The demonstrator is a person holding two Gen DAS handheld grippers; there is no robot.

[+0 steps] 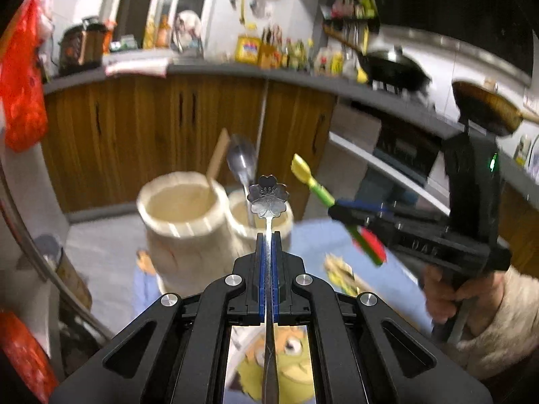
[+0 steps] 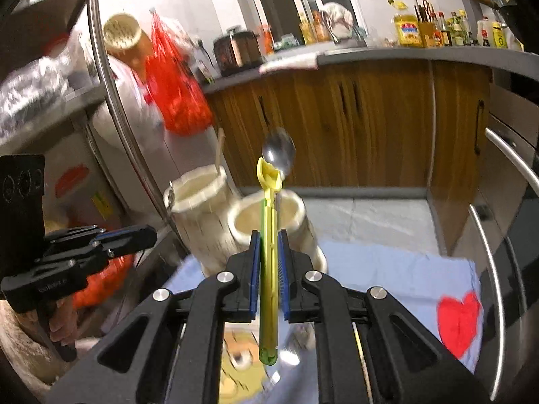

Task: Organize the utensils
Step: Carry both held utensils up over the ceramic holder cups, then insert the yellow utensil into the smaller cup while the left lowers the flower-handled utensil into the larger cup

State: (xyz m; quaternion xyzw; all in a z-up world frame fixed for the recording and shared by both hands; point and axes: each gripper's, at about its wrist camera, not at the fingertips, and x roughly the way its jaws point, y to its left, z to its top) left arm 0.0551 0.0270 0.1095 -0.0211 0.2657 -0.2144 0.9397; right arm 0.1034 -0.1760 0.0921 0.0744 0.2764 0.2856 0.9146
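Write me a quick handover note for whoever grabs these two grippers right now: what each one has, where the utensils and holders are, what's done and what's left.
Left gripper: shut on a metal flower-handled utensil, flower end pointing forward.
Right gripper: shut on a yellow-green plastic utensil, held above the holders.
Two pale wooden holders stand side by side ahead, at the edge of the blue cartoon cloth.
Done: a wooden stick stands in the left holder, a steel spoon in the right.
Left: drop both held utensils into the holders.

A silver spoon [image 1: 268, 198] with flower pattern, a yellow-green spoon [image 2: 268, 235], two cream holders [image 1: 182, 208], a light blue cloth [image 2: 387, 269].
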